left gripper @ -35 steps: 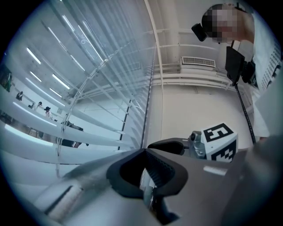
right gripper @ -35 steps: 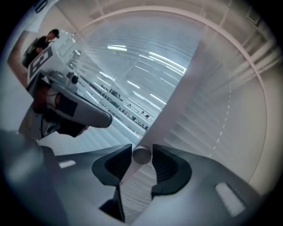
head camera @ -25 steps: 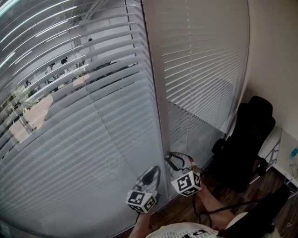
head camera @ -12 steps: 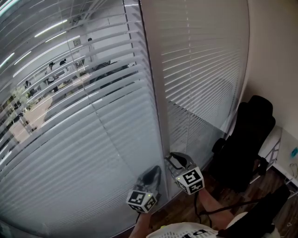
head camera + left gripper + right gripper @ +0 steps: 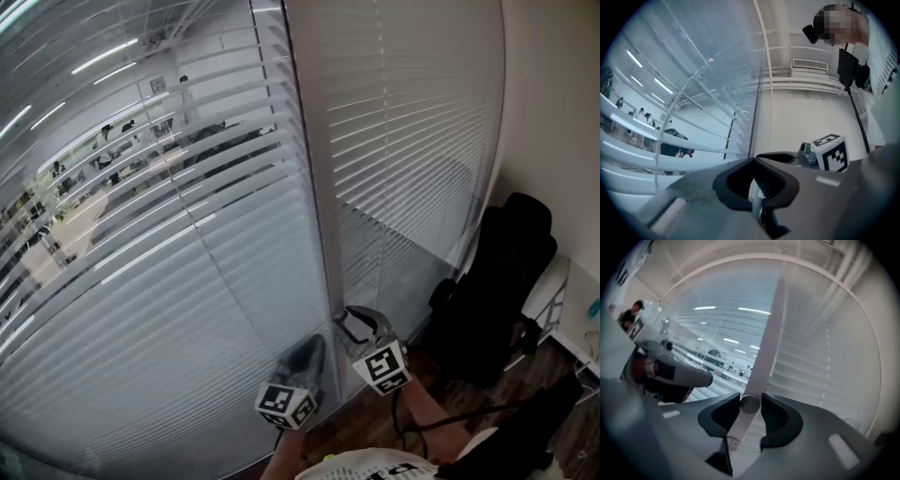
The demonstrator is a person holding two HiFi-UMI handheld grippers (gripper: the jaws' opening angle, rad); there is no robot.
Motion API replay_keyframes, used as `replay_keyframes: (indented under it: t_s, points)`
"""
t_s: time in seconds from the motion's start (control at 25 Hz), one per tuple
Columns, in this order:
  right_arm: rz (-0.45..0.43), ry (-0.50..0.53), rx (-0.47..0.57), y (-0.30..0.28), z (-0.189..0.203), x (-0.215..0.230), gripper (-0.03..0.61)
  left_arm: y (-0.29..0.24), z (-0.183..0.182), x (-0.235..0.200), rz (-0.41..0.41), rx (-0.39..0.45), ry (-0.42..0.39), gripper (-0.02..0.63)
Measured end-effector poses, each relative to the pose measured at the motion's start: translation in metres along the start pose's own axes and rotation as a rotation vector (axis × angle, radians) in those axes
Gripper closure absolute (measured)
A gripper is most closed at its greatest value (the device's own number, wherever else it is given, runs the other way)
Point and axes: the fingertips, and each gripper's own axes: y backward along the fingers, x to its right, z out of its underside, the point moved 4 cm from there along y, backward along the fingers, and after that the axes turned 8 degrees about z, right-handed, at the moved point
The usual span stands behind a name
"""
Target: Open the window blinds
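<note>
The blinds [image 5: 187, 234] hang over two panes. The left pane's slats are tilted partly open and a lit hall shows through; the right pane's slats lie nearly shut. Their wand [image 5: 765, 352] hangs along the frame between the panes. It looks like a light, stiff, smooth rod that could slip when twisted, so a firm hold near its lower end seems best.

The right gripper [image 5: 750, 405] has it there. Its fingers [image 5: 776, 416] have just been opening a little, yet the pads appear to press on the wand's round knob. The left gripper [image 5: 302, 356], beside it and low by the left pane, has its fingers drawn together, with nothing clearly held. A black chair [image 5: 497, 281] stands in the corner. No container shows.
</note>
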Motion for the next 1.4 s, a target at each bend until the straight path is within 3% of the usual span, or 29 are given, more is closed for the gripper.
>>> replay_keyframes:
  t_s: [0.08, 0.16, 0.4, 0.88, 1.12, 1.4]
  points:
    - [0.004, 0.248, -0.014, 0.0, -0.002, -0.008, 0.418, 0.001, 0.0, 0.0, -0.002, 0.001, -0.001, 0.621]
    - [0.014, 0.403, -0.027, -0.002, -0.001, -0.012, 0.416, 0.001, -0.001, -0.001, -0.004, 0.003, -0.002, 0.62]
    - [0.04, 0.451, -0.029, -0.006, 0.003, -0.01, 0.441, 0.0, -0.001, -0.001, -0.003, 0.006, 0.0, 0.621]
    - [0.006, 0.165, -0.033, -0.005, -0.001, -0.01, 0.443, 0.008, -0.002, -0.001, -0.012, 0.02, 0.029, 0.621]
    - [-0.004, -0.035, -0.039, 0.003, 0.005, -0.01, 0.443, 0.011, 0.002, 0.006, 0.003, 0.024, 0.039, 0.621]
    - [0.0, -0.119, -0.05, -0.006, 0.002, -0.003, 0.443, 0.005, -0.003, -0.002, 0.013, 0.022, 0.04, 0.621]
